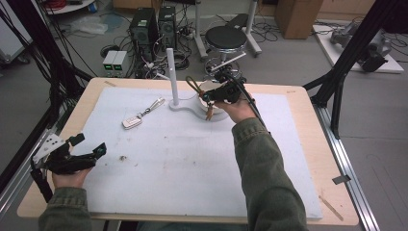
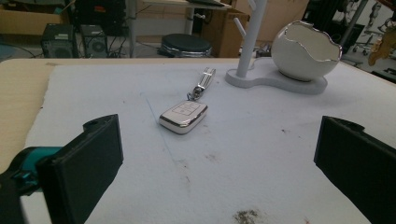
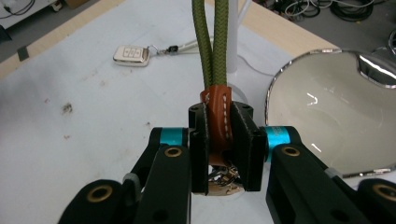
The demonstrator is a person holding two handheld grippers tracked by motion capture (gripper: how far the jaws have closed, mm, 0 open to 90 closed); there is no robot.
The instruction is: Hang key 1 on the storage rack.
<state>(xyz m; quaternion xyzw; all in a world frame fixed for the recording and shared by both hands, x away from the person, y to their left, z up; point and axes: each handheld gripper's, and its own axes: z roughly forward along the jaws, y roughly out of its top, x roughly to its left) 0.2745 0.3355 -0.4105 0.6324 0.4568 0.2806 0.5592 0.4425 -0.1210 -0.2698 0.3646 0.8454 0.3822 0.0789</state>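
Presently, at seven o'clock the left gripper (image 1: 89, 150) is being held spread and empty, while at one o'clock an olive-cord keychain (image 3: 218, 109) is being pinched by the right gripper (image 3: 219, 140) beside the white bowl (image 3: 322, 121).

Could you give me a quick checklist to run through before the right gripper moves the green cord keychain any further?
1. Grip: the right gripper has its fingers shut on the brown leather tab of the keychain. Ok.
2. Cord loop: the green cord loop rises free above the fingers, untangled. Ok.
3. Stand: the white peg stand is upright, beside the gripper. Ok.
4. Bowl: the white bowl sits close under the gripper; whether the metal ends hanging from the keychain are clear of its rim: cannot tell.
5. Other hand: the left gripper is open, well away at the near left of the table. Ok.
6. Car key: lies flat on the white mat, out of the path. Ok.
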